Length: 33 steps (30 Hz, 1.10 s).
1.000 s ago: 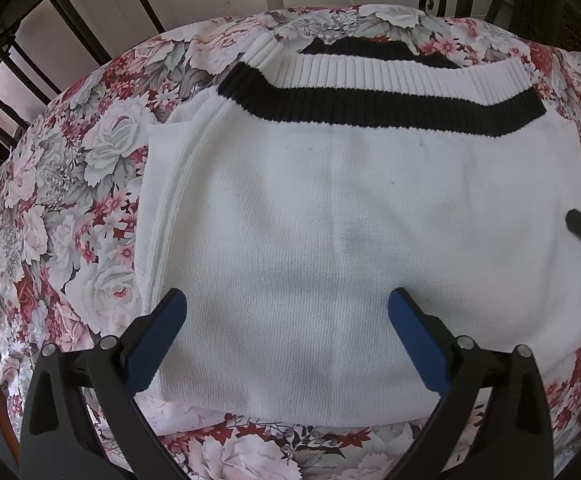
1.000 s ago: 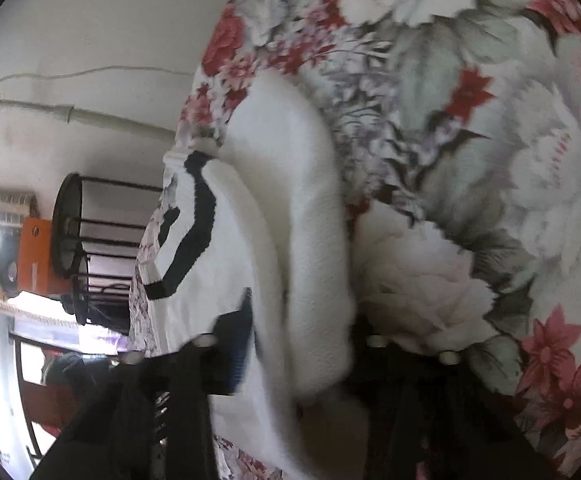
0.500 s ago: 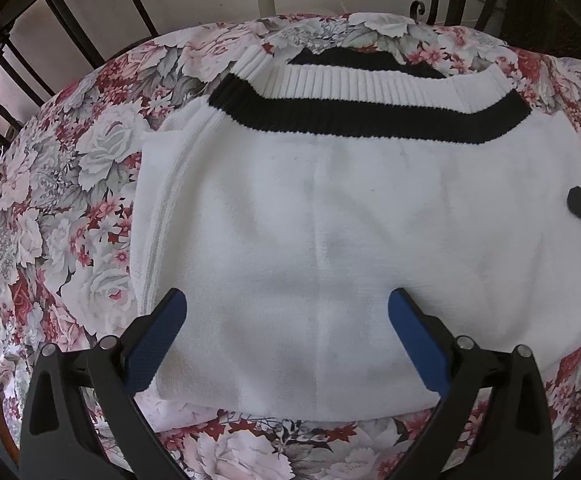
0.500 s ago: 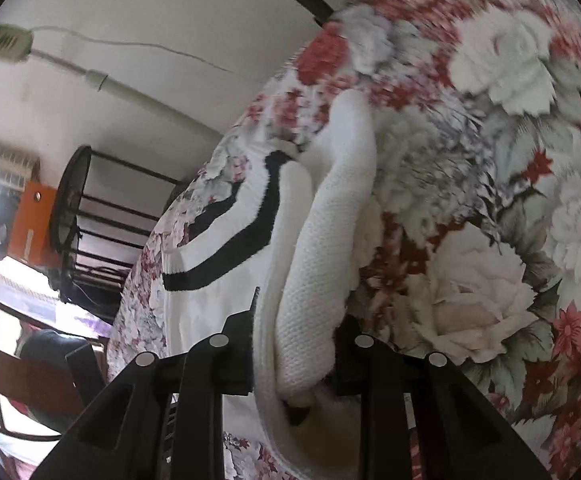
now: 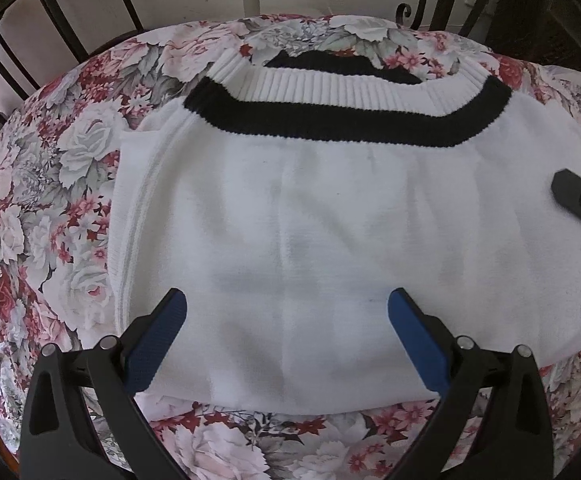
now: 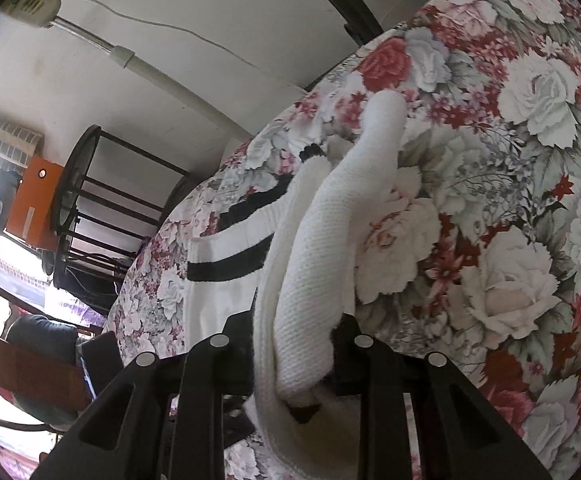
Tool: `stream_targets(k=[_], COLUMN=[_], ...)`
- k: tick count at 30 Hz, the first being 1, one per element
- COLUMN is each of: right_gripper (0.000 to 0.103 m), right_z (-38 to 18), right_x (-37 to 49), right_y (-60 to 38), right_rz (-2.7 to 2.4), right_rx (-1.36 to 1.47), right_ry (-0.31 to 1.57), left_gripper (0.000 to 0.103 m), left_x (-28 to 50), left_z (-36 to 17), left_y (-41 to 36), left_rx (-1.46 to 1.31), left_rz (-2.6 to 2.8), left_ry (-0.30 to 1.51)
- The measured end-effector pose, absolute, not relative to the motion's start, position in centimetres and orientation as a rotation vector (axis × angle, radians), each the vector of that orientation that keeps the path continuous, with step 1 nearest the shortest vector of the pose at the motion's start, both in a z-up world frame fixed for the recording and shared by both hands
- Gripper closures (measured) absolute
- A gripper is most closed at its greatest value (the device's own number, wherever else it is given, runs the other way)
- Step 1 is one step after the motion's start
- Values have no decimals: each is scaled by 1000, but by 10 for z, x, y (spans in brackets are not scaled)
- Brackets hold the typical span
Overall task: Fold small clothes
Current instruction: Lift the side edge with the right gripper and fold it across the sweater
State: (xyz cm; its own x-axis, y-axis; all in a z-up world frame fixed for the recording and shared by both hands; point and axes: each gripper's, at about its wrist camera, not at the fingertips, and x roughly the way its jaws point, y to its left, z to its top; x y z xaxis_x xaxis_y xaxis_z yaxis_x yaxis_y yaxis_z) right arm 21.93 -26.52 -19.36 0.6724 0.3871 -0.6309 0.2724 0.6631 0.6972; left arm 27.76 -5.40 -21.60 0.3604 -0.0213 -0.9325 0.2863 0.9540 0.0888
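Note:
A white knit sweater [image 5: 330,240] with a black band at its ribbed collar lies flat on the floral tablecloth [image 5: 50,220], collar at the far side. My left gripper [image 5: 286,320] is open and empty, hovering over the sweater's near hem. My right gripper [image 6: 302,344] is shut on the sweater's white sleeve [image 6: 330,240], which rises bunched between its jaws above the cloth. One of its fingers [image 5: 578,196] shows at the right edge of the left wrist view.
The round table ends close behind the collar, with black metal chair backs [image 5: 70,28] and a pale wall beyond. In the right wrist view a black wire stand [image 6: 90,208] and an orange box [image 6: 30,204] stand off the table's far side.
My right gripper has lifted and swung with the sleeve, showing more of the wall. My left gripper has drawn back a little, so the sweater sits lower in view.

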Motion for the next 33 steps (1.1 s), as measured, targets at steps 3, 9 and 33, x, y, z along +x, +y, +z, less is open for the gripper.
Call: stream_targets(k=[3, 9, 33], right_gripper=[77, 77, 77], right_z=[-185, -177, -161], right_x=[225, 231, 264], right_y=[-254, -238, -142], right_rz=[78, 94, 226], right_rx=[871, 859, 825], right_ry=[854, 851, 863], left_gripper=[5, 5, 5], left_x=[277, 280, 289], left_z=[-214, -208, -175], left_y=[-56, -53, 8], left_rx=[254, 253, 223], left_rz=[-212, -209, -120], left_ry=[1184, 1176, 1121])
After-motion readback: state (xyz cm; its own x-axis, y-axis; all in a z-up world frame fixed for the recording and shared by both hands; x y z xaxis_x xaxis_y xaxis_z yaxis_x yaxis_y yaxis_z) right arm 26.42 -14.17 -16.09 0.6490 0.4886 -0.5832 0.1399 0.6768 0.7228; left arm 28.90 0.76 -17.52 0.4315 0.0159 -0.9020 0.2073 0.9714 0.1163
